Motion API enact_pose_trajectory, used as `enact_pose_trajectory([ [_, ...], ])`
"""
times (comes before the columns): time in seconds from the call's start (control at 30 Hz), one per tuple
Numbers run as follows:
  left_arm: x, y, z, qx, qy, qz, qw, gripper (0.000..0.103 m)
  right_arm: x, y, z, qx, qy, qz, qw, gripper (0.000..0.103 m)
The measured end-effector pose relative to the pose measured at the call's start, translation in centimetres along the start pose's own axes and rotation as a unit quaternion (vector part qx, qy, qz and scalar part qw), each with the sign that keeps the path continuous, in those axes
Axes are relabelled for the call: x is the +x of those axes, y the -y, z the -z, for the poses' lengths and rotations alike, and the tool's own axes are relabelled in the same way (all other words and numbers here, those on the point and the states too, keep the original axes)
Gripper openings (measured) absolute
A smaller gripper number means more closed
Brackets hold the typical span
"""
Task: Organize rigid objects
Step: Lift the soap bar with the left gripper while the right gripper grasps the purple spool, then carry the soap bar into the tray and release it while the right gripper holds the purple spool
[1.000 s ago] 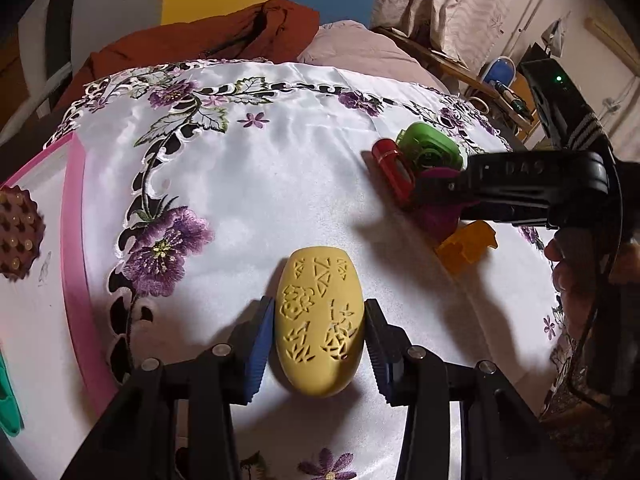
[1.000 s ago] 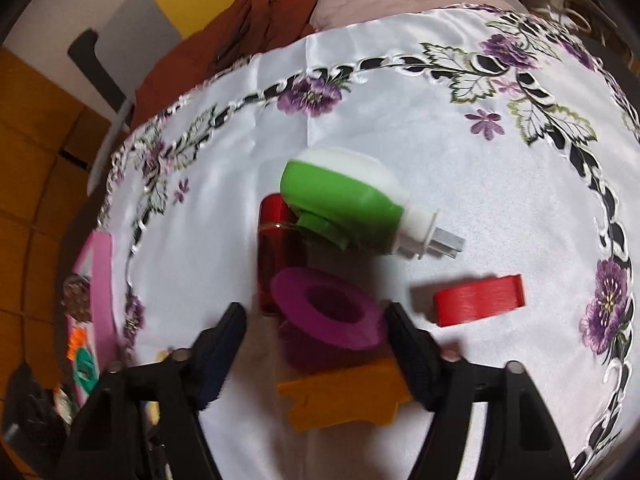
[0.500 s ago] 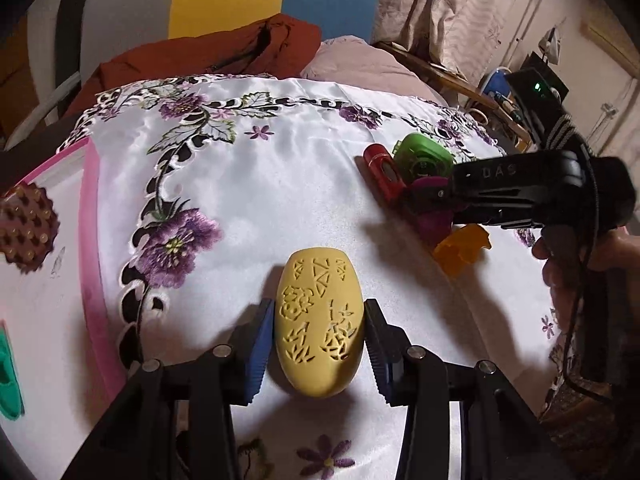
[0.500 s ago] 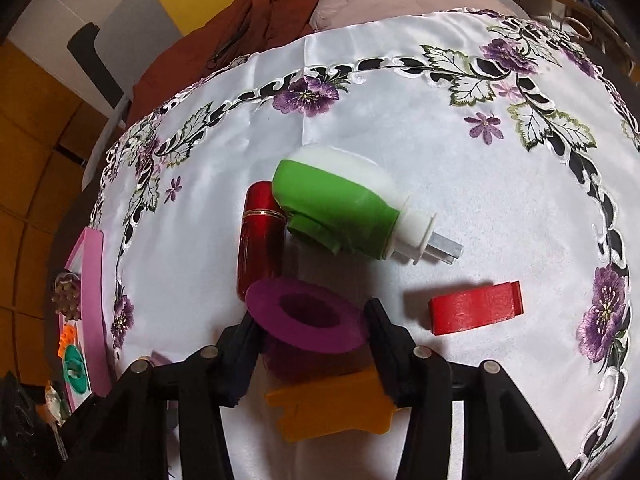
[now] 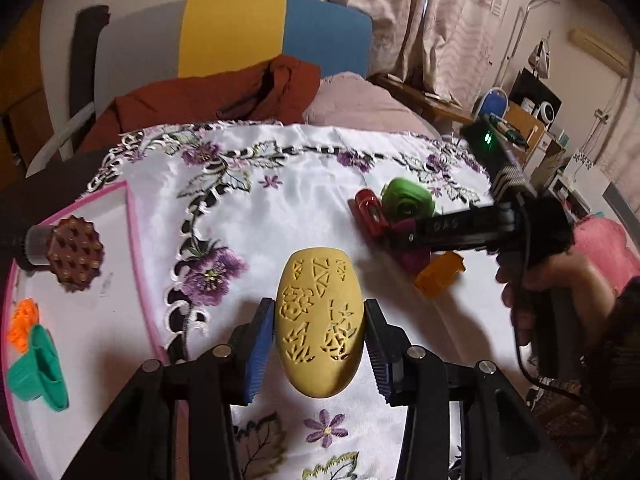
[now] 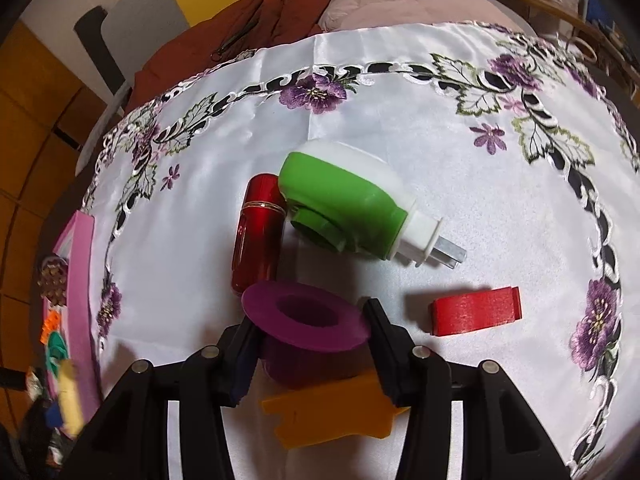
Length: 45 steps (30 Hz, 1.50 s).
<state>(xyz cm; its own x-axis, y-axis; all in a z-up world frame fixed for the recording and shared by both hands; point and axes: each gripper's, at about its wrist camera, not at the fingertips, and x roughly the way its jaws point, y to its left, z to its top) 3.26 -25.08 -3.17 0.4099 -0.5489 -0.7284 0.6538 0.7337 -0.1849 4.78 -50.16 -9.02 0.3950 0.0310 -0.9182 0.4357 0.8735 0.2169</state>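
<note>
My left gripper (image 5: 319, 338) is shut on a yellow carved oval piece (image 5: 319, 320) and holds it above the white embroidered cloth (image 5: 280, 216). My right gripper (image 6: 310, 344) is shut on a purple flanged cup (image 6: 304, 320), over an orange flat piece (image 6: 336, 412). Beside it lie a red cylinder (image 6: 258, 236), a green and white plug-in device (image 6: 348, 208) and a red block (image 6: 476, 312). In the left wrist view the right gripper's body (image 5: 480, 228) covers most of the purple cup (image 5: 414, 258).
A pink-rimmed white tray (image 5: 136, 248) at the left holds a brown studded knob (image 5: 74, 254), an orange piece (image 5: 24, 320) and a teal flanged piece (image 5: 38, 372). A chair with brown cloth (image 5: 208, 100) stands behind the table.
My right gripper closed onto the purple cup and lifted it slightly. My left gripper rose with the yellow oval piece, bringing more of the tray into view.
</note>
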Motion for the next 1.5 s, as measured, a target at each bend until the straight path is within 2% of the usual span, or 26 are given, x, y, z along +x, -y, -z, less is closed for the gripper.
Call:
enact_pose_trajectory([
  [0.43,-4.1,-2.4,0.2,-0.025,0.036,-0.011,0.9989,0.044,0.4,-0.8,0.4,-0.036,0.006,0.028,0.999,0.048],
  [0.47,-4.3,-2.7,0.3,-0.028,0.037,-0.012,0.9989,0.044,0.4,-1.0,0.4,-0.041,0.007,0.039,0.998,0.043],
  [0.67,-5.1,-4.9,1.2,-0.054,0.034,-0.007,0.9979,0.044,0.1,-0.3,0.3,-0.025,0.010,0.041,0.999,0.033],
  [0.87,-7.2,-9.8,2.9,-0.111,0.037,-0.002,0.9931,0.044,0.1,-0.8,0.5,-0.042,0.013,0.056,0.997,0.033],
  [1.1,-10.0,-16.2,5.4,-0.191,0.045,-0.025,0.9803,0.044,0.2,-1.3,0.6,-0.056,0.013,0.067,0.996,0.033],
  [1.2,-10.0,-17.3,5.8,-0.206,0.041,-0.033,0.9771,0.044,0.4,-1.5,0.5,-0.058,0.013,0.068,0.996,0.033],
  [1.3,-9.0,-17.7,5.4,-0.222,0.031,-0.017,0.9743,0.044,0.4,-1.5,0.4,-0.060,0.013,0.069,0.996,0.033],
  [1.5,-5.4,-16.9,3.6,-0.223,0.004,-0.005,0.9747,0.044,0.5,-1.6,0.4,-0.064,0.014,0.072,0.995,0.033],
])
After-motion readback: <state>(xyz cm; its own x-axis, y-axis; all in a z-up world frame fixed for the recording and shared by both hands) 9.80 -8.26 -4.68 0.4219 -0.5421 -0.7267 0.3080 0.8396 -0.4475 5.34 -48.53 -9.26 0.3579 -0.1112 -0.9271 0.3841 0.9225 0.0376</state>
